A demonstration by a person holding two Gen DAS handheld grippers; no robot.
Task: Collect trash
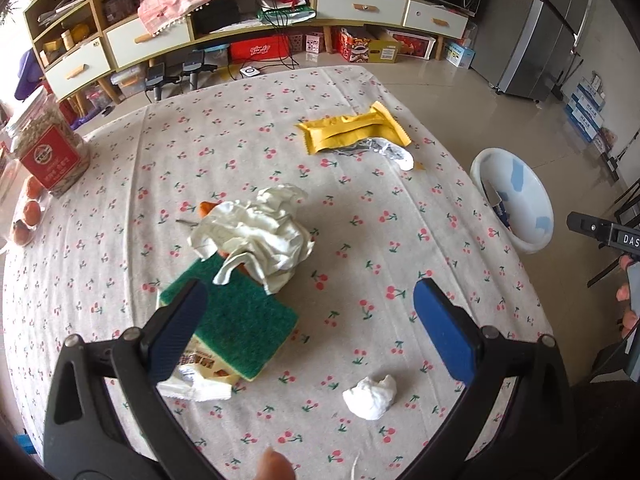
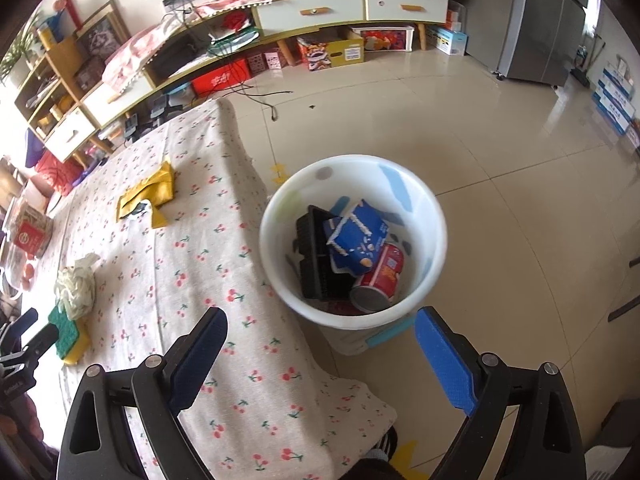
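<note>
Trash run: bin on the floor, both grippers empty over the cherry-print tabletop

The tabletop [image 1: 360, 92] is still littered. The white bin [image 2: 432, 216] stands on the floor just off its right edge, holding a black tray [image 2: 316, 268], a blue carton [image 2: 356, 240] and a red can [image 2: 380, 276], labels too blurry to read. Left of the bin on the cloth: yellow wrapper [image 1: 354, 128], crumpled white paper [image 1: 260, 236] on a green sponge [image 1: 240, 320], small tissue wad [image 1: 370, 396]. A red-labelled jar [image 1: 48, 156] sits at the far left edge. The left gripper [image 1: 308, 328] and right gripper [image 2: 320, 356] both have fingers wide apart, holding nothing.
</note>
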